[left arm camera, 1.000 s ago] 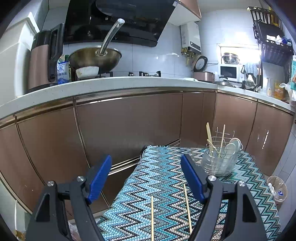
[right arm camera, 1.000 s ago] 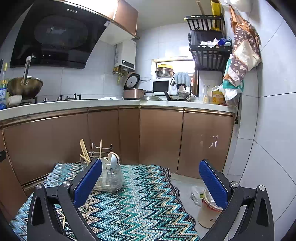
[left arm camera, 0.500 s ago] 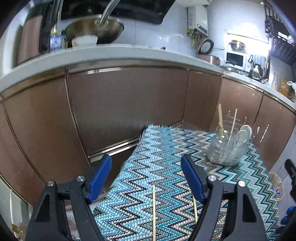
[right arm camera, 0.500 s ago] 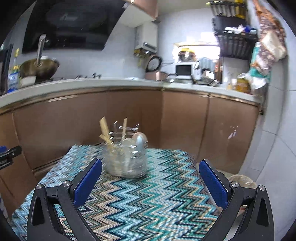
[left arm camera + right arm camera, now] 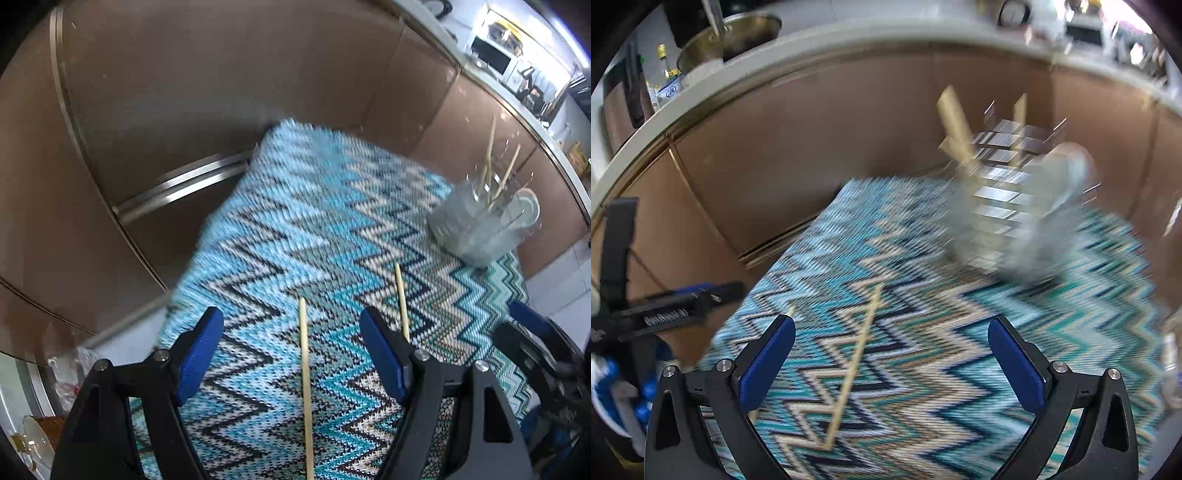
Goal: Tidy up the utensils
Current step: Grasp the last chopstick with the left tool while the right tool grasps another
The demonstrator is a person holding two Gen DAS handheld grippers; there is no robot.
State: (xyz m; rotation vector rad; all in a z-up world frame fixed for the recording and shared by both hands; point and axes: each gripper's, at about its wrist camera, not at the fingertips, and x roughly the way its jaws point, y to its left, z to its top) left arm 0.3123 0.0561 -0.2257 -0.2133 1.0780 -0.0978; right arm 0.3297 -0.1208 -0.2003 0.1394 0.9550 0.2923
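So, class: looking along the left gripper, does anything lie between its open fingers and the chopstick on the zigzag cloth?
Nothing visible does. The left gripper is open, and the nearer chopstick lies bare on the zigzag cloth in line with the gap. The utensil holder stands well off, at the far right.

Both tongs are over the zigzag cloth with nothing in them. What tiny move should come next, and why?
Probably lower the left tongs straight down: a chopstick lies loose on the cloth between the open blue pads, which touch nothing. The holder already has others standing.
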